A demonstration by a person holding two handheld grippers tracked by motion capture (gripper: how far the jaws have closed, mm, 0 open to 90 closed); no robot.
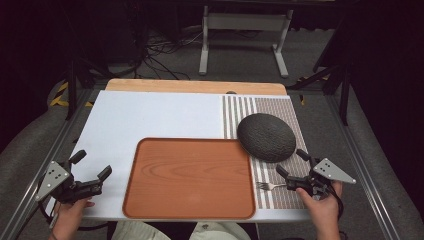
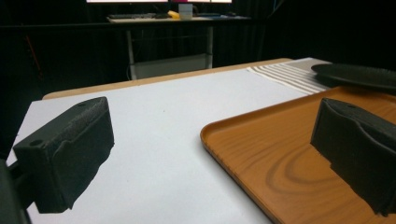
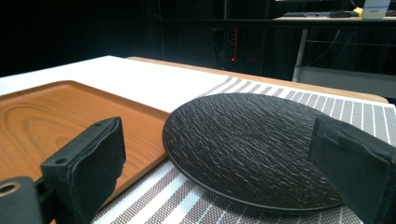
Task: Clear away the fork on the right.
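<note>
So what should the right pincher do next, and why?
Probably ease the right gripper forward so its open jaws straddle the near rim of the black plate. In the right gripper view the plate lies just ahead between the jaws, untouched, its left edge hanging over the wooden tray. The fork lies beside that hand, and the left gripper waits open.

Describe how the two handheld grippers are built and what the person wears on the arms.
Each gripper, left gripper and right gripper, has a black body, two blocky black jaws with foam-like pads, and a grey three-cornered plate dotted with small holes. A dark cable trails from the right one. Both forearms are bare, no sleeves visible.
</note>
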